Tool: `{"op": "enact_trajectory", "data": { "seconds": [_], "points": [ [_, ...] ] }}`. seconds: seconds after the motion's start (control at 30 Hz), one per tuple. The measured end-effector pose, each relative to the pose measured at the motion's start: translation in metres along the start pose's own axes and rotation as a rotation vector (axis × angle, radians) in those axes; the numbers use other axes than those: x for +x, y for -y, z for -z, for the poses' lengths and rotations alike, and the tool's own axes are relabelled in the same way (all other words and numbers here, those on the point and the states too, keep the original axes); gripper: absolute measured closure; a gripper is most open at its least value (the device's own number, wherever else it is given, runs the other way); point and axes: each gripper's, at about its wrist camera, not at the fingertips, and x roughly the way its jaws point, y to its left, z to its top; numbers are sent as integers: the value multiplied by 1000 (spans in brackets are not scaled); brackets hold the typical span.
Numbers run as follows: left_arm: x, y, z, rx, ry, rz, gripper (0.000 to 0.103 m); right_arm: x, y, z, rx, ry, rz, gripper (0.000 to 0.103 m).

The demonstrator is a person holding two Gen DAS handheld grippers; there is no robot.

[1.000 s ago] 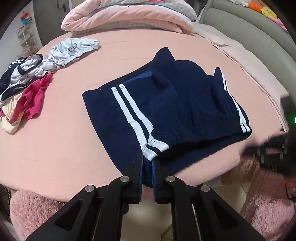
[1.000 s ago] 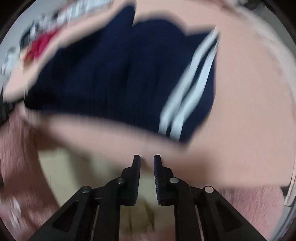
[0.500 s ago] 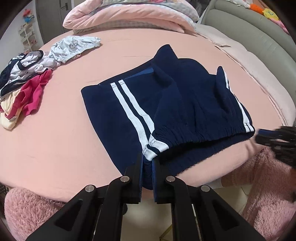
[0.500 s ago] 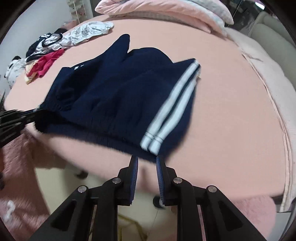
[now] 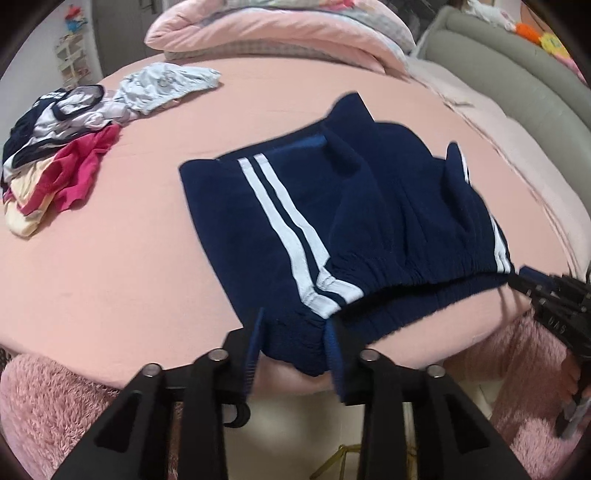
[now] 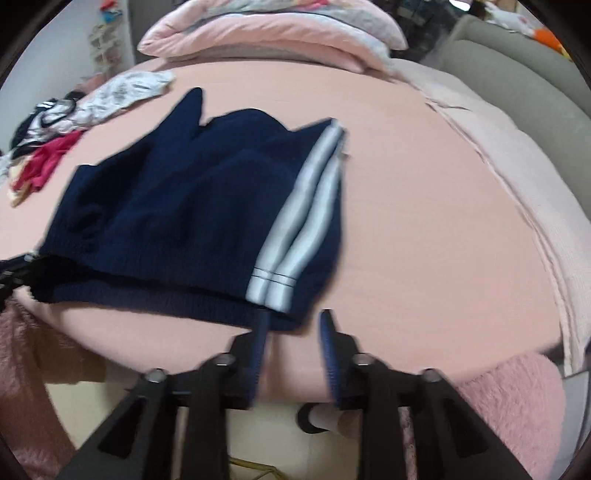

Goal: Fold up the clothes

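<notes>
Navy shorts (image 5: 369,229) with white side stripes lie spread on the pink bed (image 5: 129,258), the waistband hanging at the near edge. My left gripper (image 5: 295,328) is open, its jaws straddling the waistband's left corner without pinching it. In the right wrist view the shorts (image 6: 192,206) lie ahead, and my right gripper (image 6: 293,325) is open just short of the striped right corner of the waistband. The right gripper also shows at the right edge of the left wrist view (image 5: 554,295).
A pile of loose clothes (image 5: 62,147) lies at the bed's far left. Folded pink quilts (image 5: 280,33) are stacked at the back. A grey padded headboard (image 5: 517,74) runs along the right. A fluffy pink rug (image 5: 48,398) lies below the bed edge.
My left gripper has opened and let go of the waistband corner. My right gripper has swung in toward the striped right corner and opened.
</notes>
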Motion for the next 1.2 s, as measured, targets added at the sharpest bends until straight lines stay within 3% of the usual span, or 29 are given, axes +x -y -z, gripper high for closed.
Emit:
{"op": "enact_trajectory", "data": {
  "seconds": [0.13, 0.27, 0.3, 0.37, 0.4, 0.43, 0.53, 0.7, 0.77, 1.0, 1.1, 1.2],
  "points": [
    [12, 2, 5, 20, -60, 47, 69, 15, 2, 6, 4, -52, -102, 67],
    [17, 10, 13, 56, -54, -29, 70, 16, 4, 0, 33, -26, -86, 67],
    [18, 10, 14, 43, -58, -39, 86, 17, 5, 0, 46, -26, -91, 68],
    [7, 8, 10, 31, -13, -64, 93, 13, 4, 3, 48, -24, -97, 73],
    [-1, 6, 7, 23, 22, -85, 95, 6, 2, 6, 38, -17, -82, 88],
    [-9, 5, 5, 16, 58, -105, 95, 0, 0, 9, 28, -10, -65, 93],
    [-29, -4, 0, -23, 107, -126, 95, -21, -2, 21, 29, -1, -113, 95],
    [11, -16, 13, -28, -69, -106, 92, -8, -14, 25, -45, -51, -88, 93],
    [17, -16, 13, -23, -80, -111, 93, -8, -19, 25, -60, -50, -73, 93],
    [-67, 0, -20, 103, 100, -28, 96, -117, 10, 5, 54, 168, -141, 98],
    [-88, -3, -18, 108, 98, 19, 96, -154, 24, 5, 88, 205, -179, 98],
    [-85, -4, -13, 108, 73, 42, 96, -143, 15, 7, 59, 172, -174, 98]
  ]
}}
